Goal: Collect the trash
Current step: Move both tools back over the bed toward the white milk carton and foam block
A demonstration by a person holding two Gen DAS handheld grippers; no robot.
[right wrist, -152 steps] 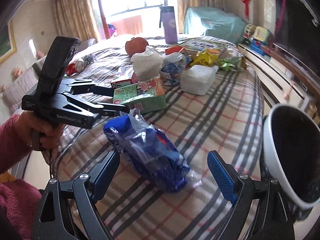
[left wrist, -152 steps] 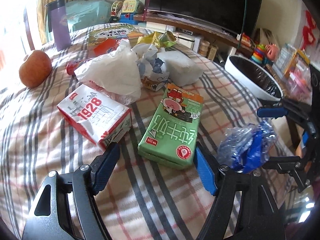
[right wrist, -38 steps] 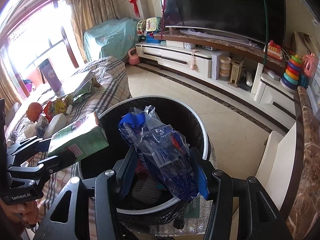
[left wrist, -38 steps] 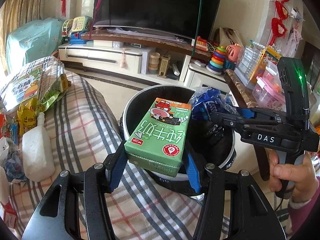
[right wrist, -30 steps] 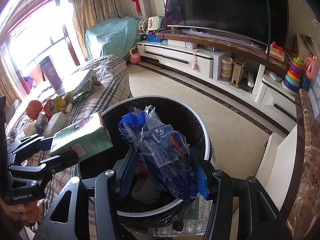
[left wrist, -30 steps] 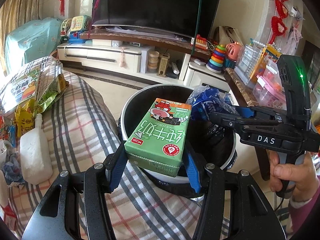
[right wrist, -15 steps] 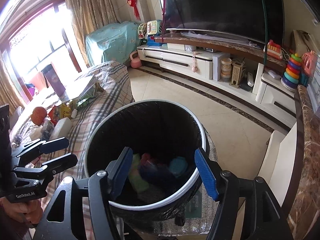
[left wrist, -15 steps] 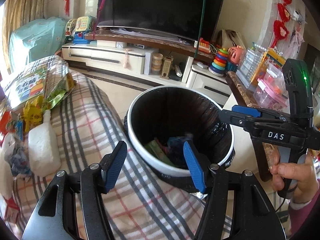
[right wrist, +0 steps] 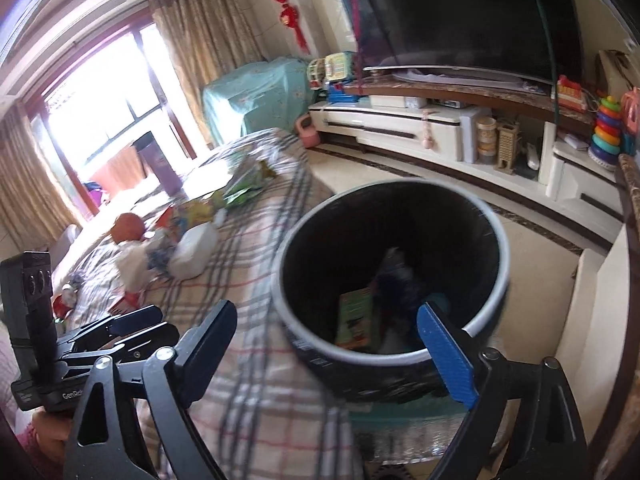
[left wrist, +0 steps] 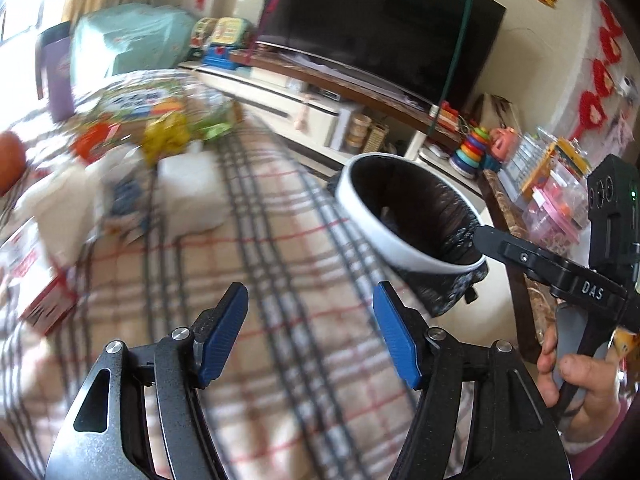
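Trash (right wrist: 356,316) in bin (right wrist: 496,240), below opening right hand-held gripper (right wrist: 336,332).

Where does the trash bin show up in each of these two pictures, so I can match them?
Left wrist view: the bin sits right of centre, beyond the plaid table edge, above the left tool.
Right wrist view: the bin fills the centre, between the right tool's fingers, trash visible inside.
Shared landmark: the TV behind the bin.

You've got two grippers (left wrist: 310,334) (right wrist: 346,346), one trash bin (right wrist: 494,220), one TV (right wrist: 460,16), one apple (right wrist: 128,227) and one purple bottle (left wrist: 56,72) here.
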